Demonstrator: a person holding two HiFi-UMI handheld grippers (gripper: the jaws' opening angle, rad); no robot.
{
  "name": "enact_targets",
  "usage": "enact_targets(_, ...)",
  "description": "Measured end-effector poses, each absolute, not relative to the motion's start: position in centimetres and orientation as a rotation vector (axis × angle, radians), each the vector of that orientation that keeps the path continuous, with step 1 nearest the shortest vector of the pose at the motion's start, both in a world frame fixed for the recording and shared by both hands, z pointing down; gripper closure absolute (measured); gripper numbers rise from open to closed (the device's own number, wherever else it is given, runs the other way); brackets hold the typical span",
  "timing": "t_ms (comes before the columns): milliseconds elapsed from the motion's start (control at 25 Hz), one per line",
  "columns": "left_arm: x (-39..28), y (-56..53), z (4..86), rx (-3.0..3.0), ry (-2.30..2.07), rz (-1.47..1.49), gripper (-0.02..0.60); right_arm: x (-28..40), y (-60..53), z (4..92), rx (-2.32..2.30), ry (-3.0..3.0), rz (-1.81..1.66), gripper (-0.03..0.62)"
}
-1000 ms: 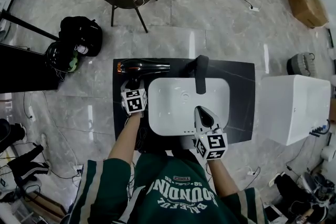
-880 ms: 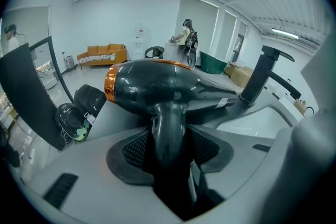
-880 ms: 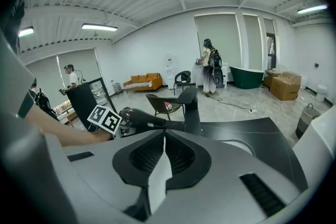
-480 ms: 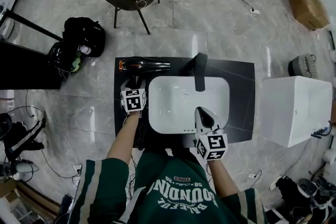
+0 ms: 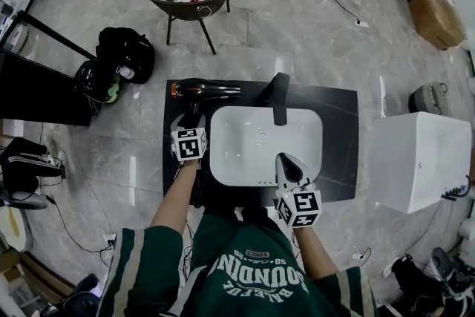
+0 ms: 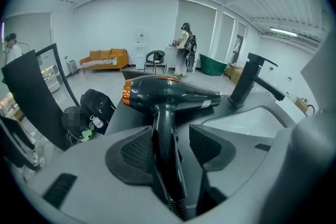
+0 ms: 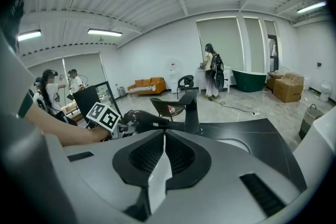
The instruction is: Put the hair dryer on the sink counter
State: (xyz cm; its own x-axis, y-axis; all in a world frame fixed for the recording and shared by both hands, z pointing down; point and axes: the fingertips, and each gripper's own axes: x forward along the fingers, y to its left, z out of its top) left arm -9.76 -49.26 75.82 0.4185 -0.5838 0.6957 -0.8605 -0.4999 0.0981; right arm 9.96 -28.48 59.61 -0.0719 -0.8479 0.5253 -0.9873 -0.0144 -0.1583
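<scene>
We judge the task all but done. The hair dryer [image 5: 204,93] lies on the dark sink counter [image 5: 338,130], just off the far left corner of the white basin [image 5: 297,145]; its nozzle points toward the faucet [image 5: 280,100] behind the basin, and its handle [image 6: 167,165] runs back along the basin's left edge. The left gripper [image 5: 191,121] sits over that handle, left of the basin; its jaws have just been opening and now stand spread wide, with the handle between the pads [image 6: 137,150] but not pinched. The right gripper [image 5: 286,159] hovers at the basin's near edge, jaws pressed together on nothing. What we think remains is only to draw the left gripper clear of the handle without nudging the dryer.
</scene>
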Motion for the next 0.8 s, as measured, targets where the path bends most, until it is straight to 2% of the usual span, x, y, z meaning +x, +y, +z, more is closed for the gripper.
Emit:
enact_targets(200,-10.0,-47.7,73.6,2.256,-1.258,0.819,0.365,9.8,-27.3,58.8,1.922,-2.021,0.702,0.551)
enact_targets(520,-9.2,-44.4,70.0,2.309,-1.272,0.779,0.462,9.4,-25.4,57.5,1.914,-2.075,0.667,0.551)
enact_targets(720,-8.3,-42.0,67.5,2.345,-1.257,0.742,0.557,9.5,-24.2,56.2,1.912,-2.108,0.634,0.549)
enact_targets(800,-7.7,-40.9,66.2,2.372,-1.248,0.698,0.571,9.7,-23.7,55.6,1.913,-2.119,0.617,0.551)
